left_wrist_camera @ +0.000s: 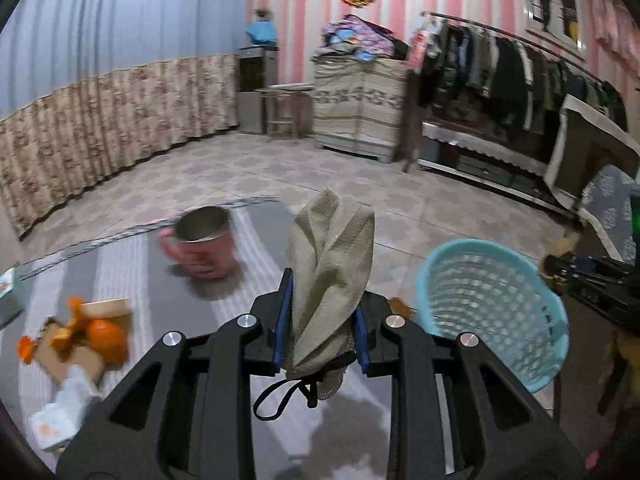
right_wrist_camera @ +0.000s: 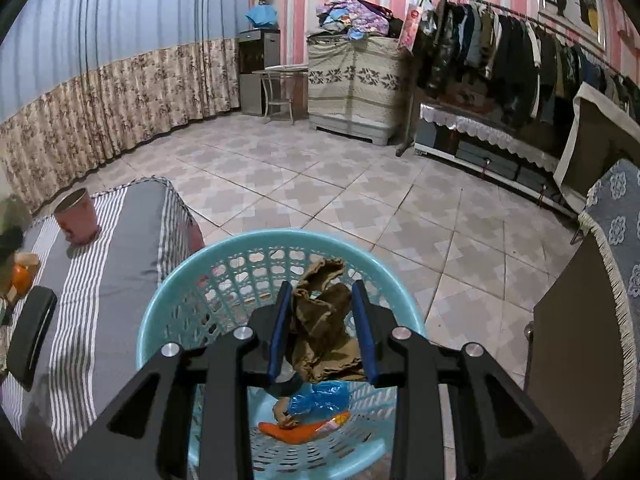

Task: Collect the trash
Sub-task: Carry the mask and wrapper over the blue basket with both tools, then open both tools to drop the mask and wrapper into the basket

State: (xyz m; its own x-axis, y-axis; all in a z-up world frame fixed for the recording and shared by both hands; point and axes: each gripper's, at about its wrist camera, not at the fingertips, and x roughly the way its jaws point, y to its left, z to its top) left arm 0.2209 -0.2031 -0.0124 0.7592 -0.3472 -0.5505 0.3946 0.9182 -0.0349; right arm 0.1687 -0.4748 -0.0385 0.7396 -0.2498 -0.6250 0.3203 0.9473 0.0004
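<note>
My left gripper [left_wrist_camera: 322, 312] is shut on a beige cloth [left_wrist_camera: 330, 280] and holds it upright above the grey striped table [left_wrist_camera: 120, 256]. A black cord hangs under it. My right gripper [right_wrist_camera: 322, 324] is shut on a crumpled brown paper [right_wrist_camera: 324, 332], held over the mouth of the light blue basket [right_wrist_camera: 176, 300]. Blue plastic [right_wrist_camera: 320, 398] and an orange wrapper [right_wrist_camera: 296, 432] lie in the basket's bottom. The basket also shows in the left wrist view [left_wrist_camera: 500, 300], right of the table. Orange peel and an orange [left_wrist_camera: 104, 338] on brown cardboard and a crumpled white wrapper [left_wrist_camera: 64, 412] lie at the table's left.
A pink mug [left_wrist_camera: 204, 240] stands on the table; it also shows in the right wrist view [right_wrist_camera: 76, 216]. A black object [right_wrist_camera: 30, 336] lies on the table's left. A cabinet [right_wrist_camera: 572, 360] with a blue cover stands right of the basket. Tiled floor, a clothes rack and furniture lie beyond.
</note>
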